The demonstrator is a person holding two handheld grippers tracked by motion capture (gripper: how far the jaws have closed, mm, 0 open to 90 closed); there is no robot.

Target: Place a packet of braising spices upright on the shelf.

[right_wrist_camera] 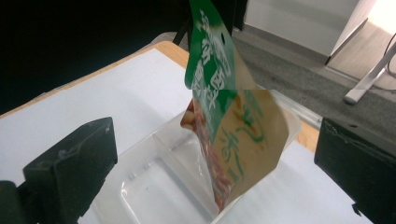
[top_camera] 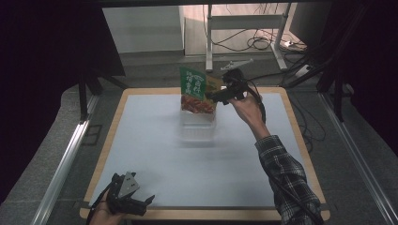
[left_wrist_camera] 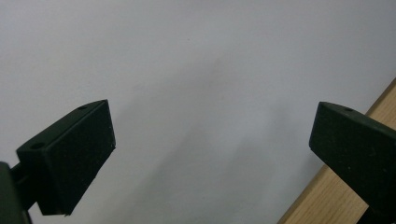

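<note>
A green and tan snack bag (top_camera: pixel 194 90) (right_wrist_camera: pixel 243 140) stands on end in a clear plastic tub (top_camera: pixel 197 129) (right_wrist_camera: pixel 149 182) at the far middle of the table. Its lower end rests against the tub's far wall. My right gripper (top_camera: pixel 212 97) (right_wrist_camera: pixel 215 135) hovers just right of the bag, open, with the jaws wide on either side of the bag and not touching it. My left gripper (top_camera: pixel 141 204) (left_wrist_camera: pixel 215 126) rests at the table's near left corner, open, with nothing between its black pads (left_wrist_camera: pixel 74 154).
The white table top (top_camera: pixel 187 173) has a wooden rim (top_camera: pixel 300 136) (left_wrist_camera: pixel 327 200). Behind the table are desk legs and loose cables (top_camera: pixel 256 42) on the floor. A metal rail (top_camera: pixel 65 159) runs along the left side.
</note>
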